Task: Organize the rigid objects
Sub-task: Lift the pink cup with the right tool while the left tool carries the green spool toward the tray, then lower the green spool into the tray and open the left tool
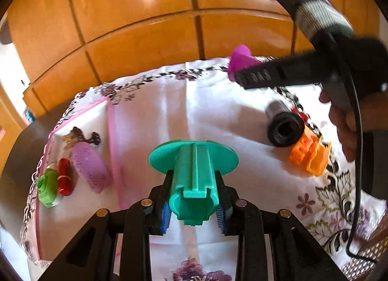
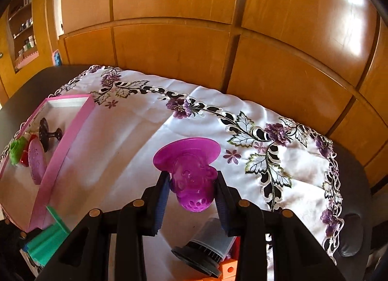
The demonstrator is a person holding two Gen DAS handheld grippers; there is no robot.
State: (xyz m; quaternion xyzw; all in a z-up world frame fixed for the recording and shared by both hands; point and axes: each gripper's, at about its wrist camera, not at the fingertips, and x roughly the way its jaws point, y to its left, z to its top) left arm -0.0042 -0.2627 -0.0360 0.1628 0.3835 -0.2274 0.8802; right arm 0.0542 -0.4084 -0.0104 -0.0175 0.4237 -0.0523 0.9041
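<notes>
At the bottom of my right wrist view the black-capped cylinder [image 2: 206, 247] and orange block [image 2: 229, 268] are half hidden behind my gripper's fingers, the teal piece [image 2: 48, 239] is cut off at lower left, and the far-left shelf items [image 2: 26, 43] are too small to identify.

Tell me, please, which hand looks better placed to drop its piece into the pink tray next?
Probably the left. Its tool, shut on the teal piece, sits beside the pink tray, whose near corner shows just ahead. The right tool holds the purple piece further across the cloth.
</notes>
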